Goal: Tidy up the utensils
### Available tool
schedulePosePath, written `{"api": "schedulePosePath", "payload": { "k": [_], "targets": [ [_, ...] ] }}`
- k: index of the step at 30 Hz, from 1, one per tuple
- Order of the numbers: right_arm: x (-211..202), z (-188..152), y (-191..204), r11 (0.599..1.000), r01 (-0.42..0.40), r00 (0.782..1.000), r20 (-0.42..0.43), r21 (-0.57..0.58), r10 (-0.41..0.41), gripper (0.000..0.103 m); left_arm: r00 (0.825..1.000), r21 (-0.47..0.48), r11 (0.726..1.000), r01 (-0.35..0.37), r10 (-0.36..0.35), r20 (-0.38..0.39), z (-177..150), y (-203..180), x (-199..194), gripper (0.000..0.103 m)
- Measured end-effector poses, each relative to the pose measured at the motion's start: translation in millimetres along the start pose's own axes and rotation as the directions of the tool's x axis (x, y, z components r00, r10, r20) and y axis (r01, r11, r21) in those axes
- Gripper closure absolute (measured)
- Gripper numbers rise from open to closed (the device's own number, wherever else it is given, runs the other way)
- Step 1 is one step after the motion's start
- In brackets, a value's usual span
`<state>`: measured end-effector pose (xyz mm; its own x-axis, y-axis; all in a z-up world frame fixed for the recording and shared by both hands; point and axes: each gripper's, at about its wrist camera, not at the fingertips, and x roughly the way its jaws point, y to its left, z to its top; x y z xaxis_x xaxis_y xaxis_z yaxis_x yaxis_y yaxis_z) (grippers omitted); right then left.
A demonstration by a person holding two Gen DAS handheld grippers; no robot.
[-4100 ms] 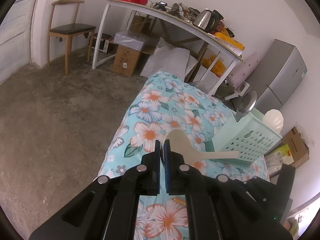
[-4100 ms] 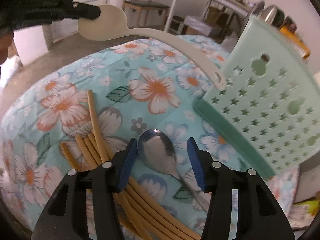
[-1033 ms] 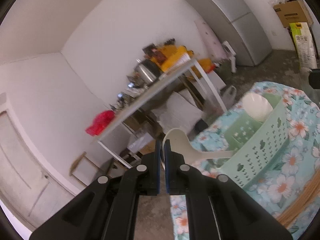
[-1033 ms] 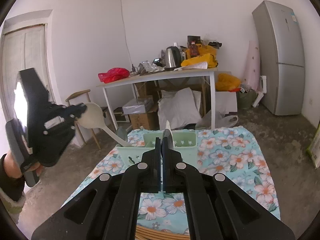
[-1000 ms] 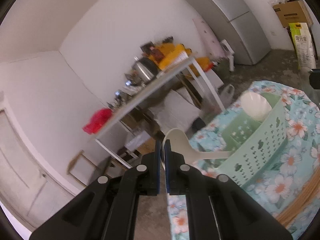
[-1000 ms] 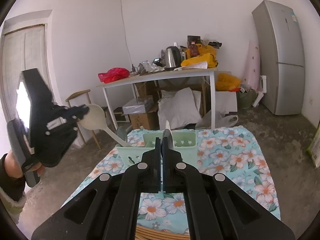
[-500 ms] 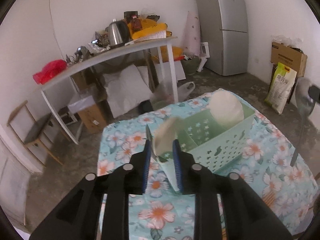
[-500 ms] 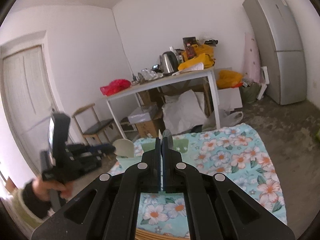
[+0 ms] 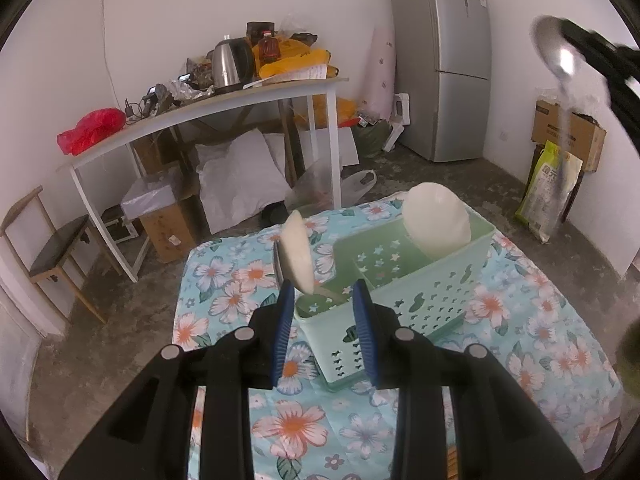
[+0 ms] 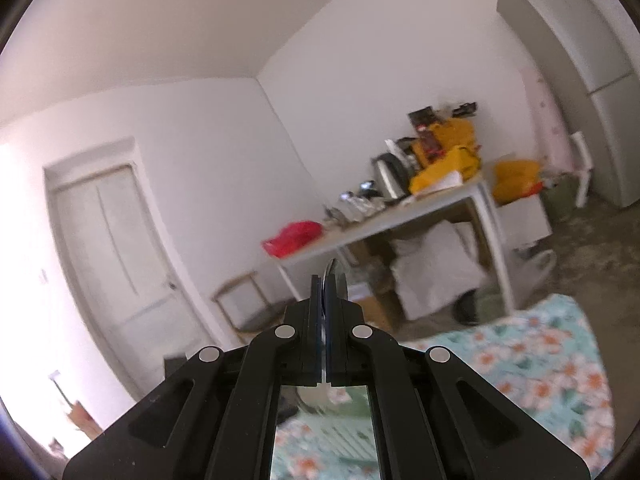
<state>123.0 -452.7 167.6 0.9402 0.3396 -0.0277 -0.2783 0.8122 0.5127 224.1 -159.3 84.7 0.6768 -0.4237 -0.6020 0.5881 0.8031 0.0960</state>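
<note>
opening off the rice paddle (image 9: 297, 252), left gripper (image 9: 323, 322); right gripper (image 10: 325, 320) clamps a blurred, mostly hidden spoon (image 10: 334, 271).

no text can be read; print on the cardboard box (image 9: 568, 130) and sack (image 9: 550, 196) is too blurred.

The left hand-held gripper (image 9: 323, 320) is opening, letting the white plastic rice paddle (image 9: 297, 253) stand in the mint-green plastic basket (image 9: 404, 300); the right hand-held gripper (image 10: 324, 292) has lifted the steel spoon (image 9: 554, 50).
</note>
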Motion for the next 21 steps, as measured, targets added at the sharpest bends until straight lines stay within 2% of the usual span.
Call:
{"api": "schedulePosePath", "payload": {
  "k": [5, 11, 18, 21],
  "targets": [
    [30, 1, -19, 0.999, -0.034, 0.999, -0.013, 0.035, 0.035, 0.103, 1.0, -0.011, 1.0, 0.013, -0.013, 0.006, -4, 2, -6, 0.074],
    [58, -19, -45, 0.997, -0.026, 0.997, -0.067, 0.075, 0.031, 0.103, 1.0, -0.011, 1.0, 0.01, -0.01, 0.01, -8, 4, -12, 0.074],
    [58, -61, -60, 0.994, 0.059, 0.985, -0.169, 0.091, -0.043, 0.103, 1.0, -0.014, 1.0, 0.011, -0.011, 0.013, -14, 6, -15, 0.074],
    [52, -73, -58, 0.992, 0.112, 0.974, -0.203, 0.057, -0.098, 0.103, 1.0, -0.022, 1.0, 0.017, -0.016, 0.01, -17, 8, -15, 0.074]
  ]
}}
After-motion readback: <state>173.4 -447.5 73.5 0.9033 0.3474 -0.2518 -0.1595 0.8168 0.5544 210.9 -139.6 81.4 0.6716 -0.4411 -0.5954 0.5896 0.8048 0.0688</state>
